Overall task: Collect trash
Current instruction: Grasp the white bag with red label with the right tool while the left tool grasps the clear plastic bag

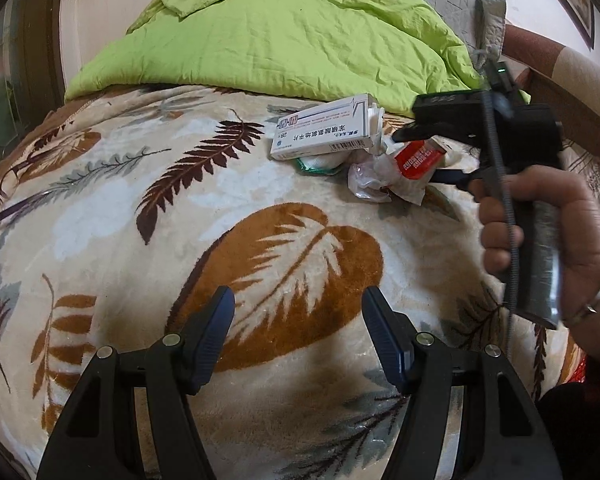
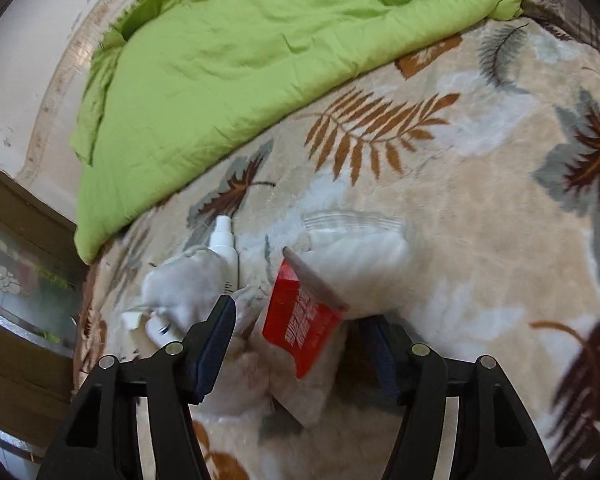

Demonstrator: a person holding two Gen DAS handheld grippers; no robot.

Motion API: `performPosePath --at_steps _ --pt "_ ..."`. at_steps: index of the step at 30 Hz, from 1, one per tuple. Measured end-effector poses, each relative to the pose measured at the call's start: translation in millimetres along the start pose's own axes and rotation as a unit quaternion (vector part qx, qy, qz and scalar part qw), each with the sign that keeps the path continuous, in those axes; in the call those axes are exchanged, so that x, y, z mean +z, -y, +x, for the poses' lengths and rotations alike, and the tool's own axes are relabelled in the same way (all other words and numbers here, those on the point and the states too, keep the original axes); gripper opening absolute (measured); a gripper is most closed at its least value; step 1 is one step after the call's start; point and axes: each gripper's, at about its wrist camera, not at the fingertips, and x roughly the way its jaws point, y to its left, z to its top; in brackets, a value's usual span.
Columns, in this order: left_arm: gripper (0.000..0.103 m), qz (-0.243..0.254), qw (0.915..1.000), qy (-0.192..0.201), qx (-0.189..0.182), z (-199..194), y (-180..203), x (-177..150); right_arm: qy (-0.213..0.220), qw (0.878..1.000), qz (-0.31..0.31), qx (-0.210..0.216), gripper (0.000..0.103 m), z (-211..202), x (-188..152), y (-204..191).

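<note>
Left wrist view: left claw (image 1: 298, 336) is spread wide with nothing between its fingers, hovering over the leaf-print blanket (image 1: 148, 216) on the bed. Trash pile sits further up the blanket near the green quilt (image 1: 268, 40): a white medicine box (image 1: 324, 130) lying on top of a green-rimmed item, crumpled clear plastic (image 1: 370, 182) beside it, and a red packet (image 1: 418, 158). The right claw (image 1: 428, 156) reaches into the pile from the right, its two fingers either side of the red packet; a hand (image 1: 548, 236) wearing a bangle grips the handle. Right wrist view: right claw (image 2: 300, 328) is open, fingers straddling the red packet (image 2: 302, 320), which is tilted and motion-blurred; contact not clear. White crumpled wrapper (image 2: 184, 292) and a small white bottle (image 2: 224, 240) lie just left of it, the green quilt (image 2: 236, 64) beyond.
</note>
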Motion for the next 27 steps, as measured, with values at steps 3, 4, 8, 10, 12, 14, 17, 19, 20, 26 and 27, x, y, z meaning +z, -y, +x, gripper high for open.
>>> performPosePath --at_steps 3,4,8,10,12,14,17,19,20,26,27 --pt "0.065 -0.002 1.0000 -0.003 -0.004 2 0 0 -0.011 1.000 -0.006 0.008 0.047 9 -3 -2" --pt "0.065 -0.002 1.0000 -0.003 -0.004 2 0 0 -0.010 1.000 -0.010 0.016 0.043 9 -4 -2" --pt "0.065 -0.004 1.0000 -0.005 -0.005 3 0 0 -0.005 0.998 -0.050 0.034 0.041 -6 -16 -10" --pt "0.065 -0.006 1.0000 -0.005 -0.005 2 1 0 -0.020 0.995 -0.071 0.062 0.041 -15 -30 -14" --pt "0.065 -0.010 0.9999 -0.004 -0.002 2 -1 0 -0.046 0.988 -0.104 0.101 0.041 -22 -50 -22" --pt "0.065 -0.014 0.9999 0.000 0.002 0 -2 0 -0.070 0.979 -0.141 0.129 0.041 -30 -71 -29" --pt "0.065 -0.014 0.9999 0.005 0.005 -3 -2 0 -0.056 0.978 -0.138 0.149 0.041 -54 -87 -19" --pt "0.065 -0.012 0.9999 0.002 0.001 -3 -2 0 -0.024 0.982 -0.135 0.130 0.041 -73 -90 -8" --pt "0.065 -0.010 0.9999 -0.004 -0.003 -1 -1 1 -0.012 0.984 -0.136 0.117 0.041 -81 -92 -3" --pt "0.068 -0.010 0.9997 -0.013 -0.016 4 1 22 0.021 0.984 -0.157 0.078 0.041 -120 -116 23" --pt "0.074 -0.011 0.9996 -0.014 -0.022 7 0 28 0.023 0.985 -0.148 0.087 0.041 -126 -116 30"
